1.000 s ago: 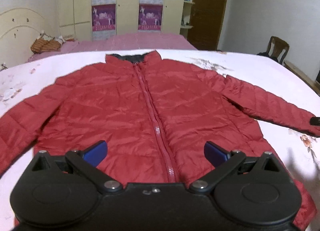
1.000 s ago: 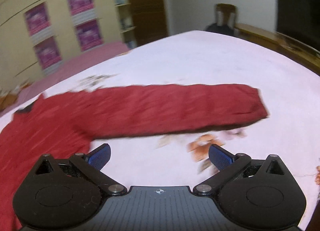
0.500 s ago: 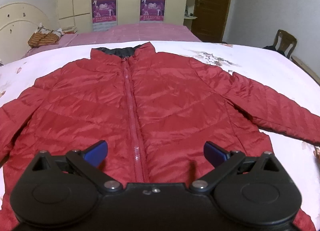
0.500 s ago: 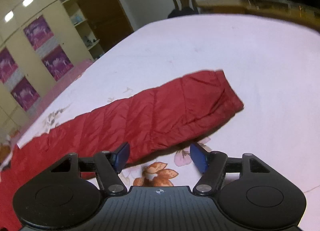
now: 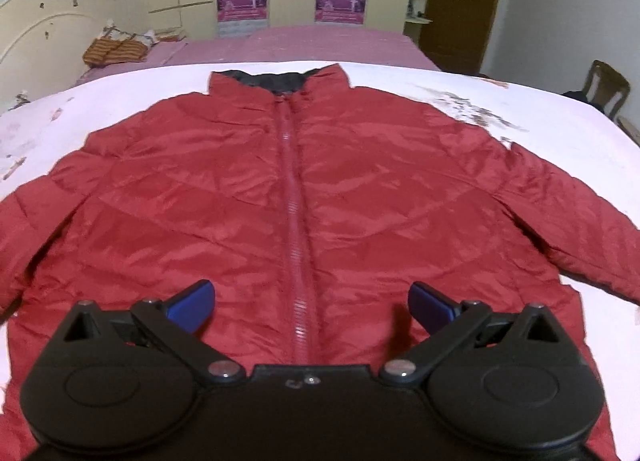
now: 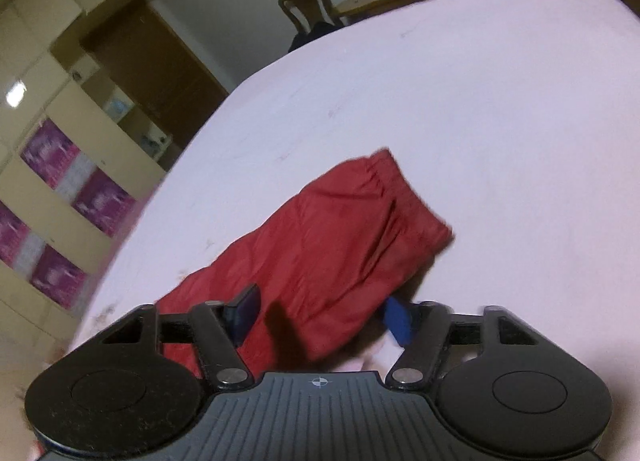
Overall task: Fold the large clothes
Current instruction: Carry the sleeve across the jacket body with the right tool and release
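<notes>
While the left gripper [image 5: 310, 301] hangs wide open over the jacket's [image 5: 304, 197] hem, nothing between its blue pads, the right gripper [image 6: 320, 315] is closing on the sleeve [image 6: 320, 253]; a second ago its jaws stood wide above bare sheet, with the sleeve lying well ahead of them; now the sleeve runs between the pads, though whether they already press on it I cannot tell; the cuff [image 6: 404, 197] lies ahead and to the right of the fingers. To my eye this is the start of the first fold, the sleeve about to be carried across the body. For the left gripper, the jacket lies flat on the bed [image 5: 560, 133], zipped, collar far ahead, zip [image 5: 294, 221] running straight up between the pads. Containers: none in view that hold anything for this task.
</notes>
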The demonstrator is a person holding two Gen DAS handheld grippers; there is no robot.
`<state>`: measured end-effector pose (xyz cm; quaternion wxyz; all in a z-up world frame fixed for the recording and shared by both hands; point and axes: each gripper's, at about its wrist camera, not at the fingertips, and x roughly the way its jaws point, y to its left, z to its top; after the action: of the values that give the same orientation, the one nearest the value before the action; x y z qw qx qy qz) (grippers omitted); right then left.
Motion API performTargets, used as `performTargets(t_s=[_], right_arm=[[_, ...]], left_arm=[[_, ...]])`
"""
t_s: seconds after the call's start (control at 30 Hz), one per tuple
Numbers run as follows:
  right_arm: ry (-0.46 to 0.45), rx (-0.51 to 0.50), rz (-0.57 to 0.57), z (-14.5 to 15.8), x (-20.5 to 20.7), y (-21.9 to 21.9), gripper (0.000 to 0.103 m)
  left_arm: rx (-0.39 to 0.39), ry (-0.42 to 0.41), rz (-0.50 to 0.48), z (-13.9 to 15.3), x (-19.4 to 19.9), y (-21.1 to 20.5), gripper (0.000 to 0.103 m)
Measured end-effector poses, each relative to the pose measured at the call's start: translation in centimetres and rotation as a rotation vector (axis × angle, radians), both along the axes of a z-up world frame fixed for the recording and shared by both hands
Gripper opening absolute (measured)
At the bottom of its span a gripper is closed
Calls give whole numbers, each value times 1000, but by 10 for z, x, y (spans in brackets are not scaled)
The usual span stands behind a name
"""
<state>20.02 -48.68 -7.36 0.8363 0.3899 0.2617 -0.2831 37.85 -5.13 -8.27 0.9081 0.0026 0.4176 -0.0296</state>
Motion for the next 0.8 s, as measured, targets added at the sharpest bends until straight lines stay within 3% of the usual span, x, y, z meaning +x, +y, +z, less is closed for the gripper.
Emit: performTargets(t_s=[0.1, 0.23, 0.33, 0.47, 0.53, 0.63, 0.8], right_arm=[[10, -91, 36, 12, 9, 4, 9], [-24, -290, 200, 49, 40, 45, 9], [-78, -362, 371, 74, 70, 96, 9], [-135, -377, 610, 89, 100, 179, 9], [-143, -377, 735, 92, 111, 230, 9], [-130, -400, 898, 92, 119, 302, 9], [-90, -420, 1086, 80, 109, 404, 9]], left_arm=[[-18, 5, 30, 4, 2, 11, 103], [-18, 10, 116, 7, 2, 31, 103], [-34, 13, 169, 10, -1, 54, 102], [-71, -5, 198, 14, -3, 87, 88], [-88, -11, 207, 15, -3, 104, 89], [-100, -11, 207, 14, -3, 126, 100], [-140, -17, 212, 14, -11, 167, 100]])
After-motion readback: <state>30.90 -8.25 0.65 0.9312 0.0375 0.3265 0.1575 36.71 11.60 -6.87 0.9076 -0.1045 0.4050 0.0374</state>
